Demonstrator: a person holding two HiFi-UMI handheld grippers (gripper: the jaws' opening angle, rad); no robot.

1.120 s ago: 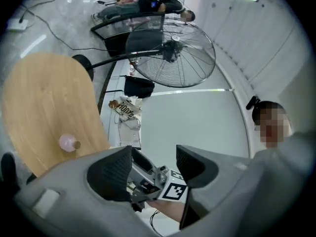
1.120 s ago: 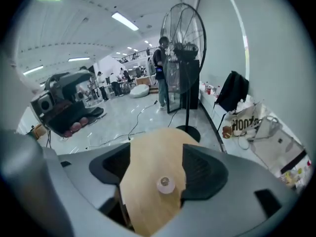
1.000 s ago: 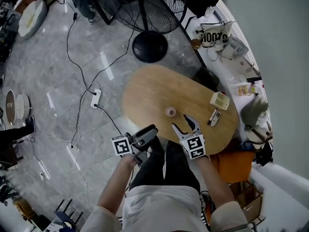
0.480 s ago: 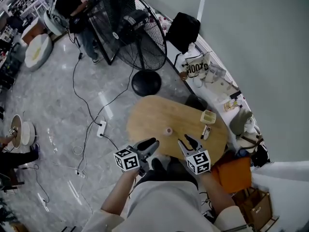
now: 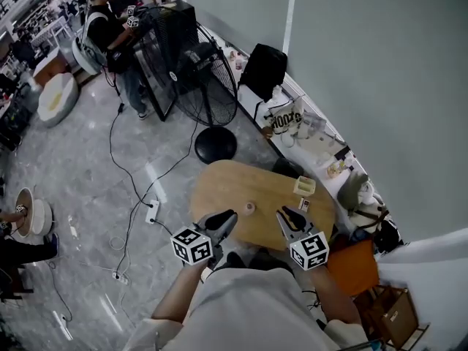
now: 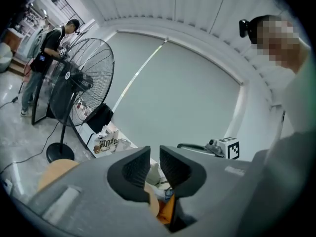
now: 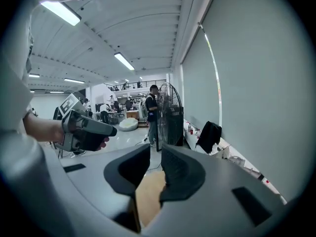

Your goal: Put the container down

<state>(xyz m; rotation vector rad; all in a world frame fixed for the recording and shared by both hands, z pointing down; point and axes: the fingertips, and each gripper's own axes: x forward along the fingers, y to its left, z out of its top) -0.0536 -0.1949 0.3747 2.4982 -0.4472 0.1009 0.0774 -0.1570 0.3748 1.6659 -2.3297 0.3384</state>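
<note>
Left gripper (image 5: 225,219) and right gripper (image 5: 287,216) were empty, jaws just closing to a narrow gap. Container (image 5: 249,208) sat on table (image 5: 219,189) ahead, between them, untouched.

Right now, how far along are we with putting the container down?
Done, it seems: the container sits on the table, with neither gripper touching it. In hand: nothing. The left tongs and right tongs have just been closing, with nothing between them, and are held up near the person's body. Left: apparently nothing.
</note>
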